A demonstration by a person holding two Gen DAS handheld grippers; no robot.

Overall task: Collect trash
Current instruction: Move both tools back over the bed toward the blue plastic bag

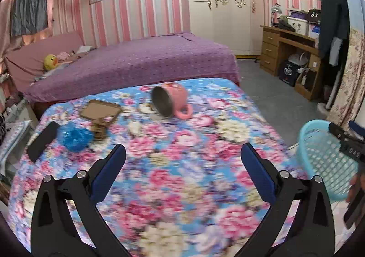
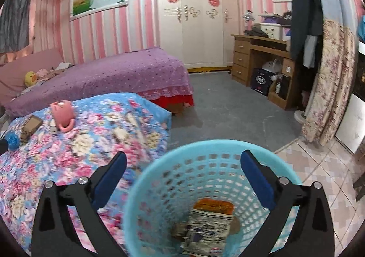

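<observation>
My left gripper (image 1: 182, 154) is open and empty above the floral-covered table (image 1: 194, 177). On the table's far left lie a crumpled blue wrapper (image 1: 74, 138), a brown cardboard piece (image 1: 100, 111) and a black flat object (image 1: 43, 140). A pink mug (image 1: 171, 101) lies on its side. My right gripper (image 2: 183, 162) is open and empty above a light blue basket (image 2: 159, 184), which holds a printed wrapper (image 2: 208, 229) and an orange packet (image 2: 214, 205). The basket (image 1: 324, 161) and the right gripper's body (image 1: 346, 143) show at the right edge of the left wrist view.
A purple bed (image 1: 136, 63) stands behind the table. A white wardrobe (image 2: 191, 17) and a wooden desk (image 2: 260, 63) line the back and right. A floral curtain (image 2: 330, 79) hangs at right. Grey carpet (image 2: 228, 109) and tiled floor (image 2: 319, 165) lie beyond the basket.
</observation>
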